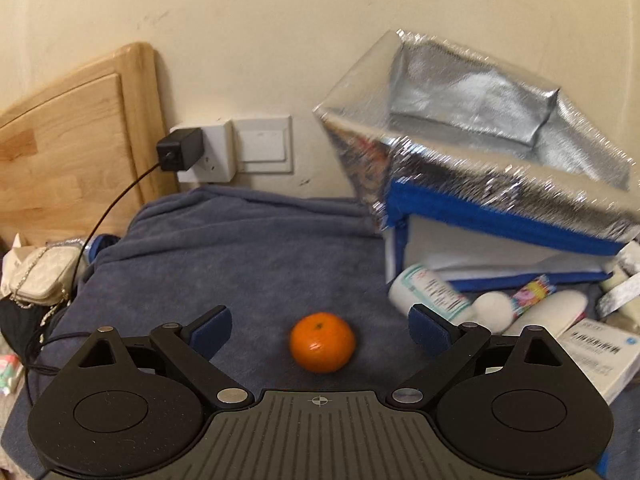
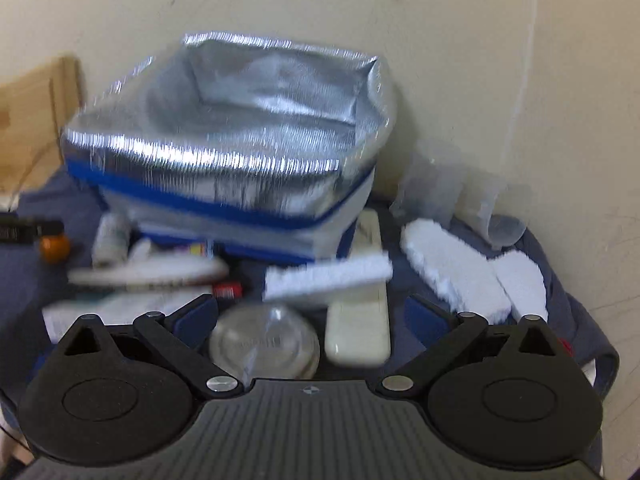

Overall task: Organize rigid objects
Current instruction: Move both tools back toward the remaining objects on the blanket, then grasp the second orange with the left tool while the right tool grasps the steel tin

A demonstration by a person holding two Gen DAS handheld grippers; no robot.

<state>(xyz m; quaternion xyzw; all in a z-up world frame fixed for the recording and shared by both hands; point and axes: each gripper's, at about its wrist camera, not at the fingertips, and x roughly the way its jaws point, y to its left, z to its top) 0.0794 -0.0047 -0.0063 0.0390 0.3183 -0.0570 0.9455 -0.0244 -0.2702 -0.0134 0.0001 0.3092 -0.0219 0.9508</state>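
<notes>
An orange tangerine [image 1: 322,342] lies on the blue blanket [image 1: 224,248], between the wide-apart fingers of my left gripper [image 1: 320,326], which is open and does not touch it. An open silver foil-lined cooler bag [image 1: 480,152] with blue trim stands at the right. In the right wrist view the same cooler bag [image 2: 232,144] stands ahead. My right gripper [image 2: 312,316] is open over a clear round lid [image 2: 264,344] and a cream remote control [image 2: 360,320]. The tangerine [image 2: 54,248] shows far left there.
White bottles [image 1: 432,292], a white ball [image 1: 496,310] and a medicine box [image 1: 604,360] lie before the bag. White foam pieces [image 2: 452,272] lie at the right. A wall socket with a black charger [image 1: 180,150], a wooden headboard [image 1: 72,136] and a small cream purse [image 1: 40,276] are at the left.
</notes>
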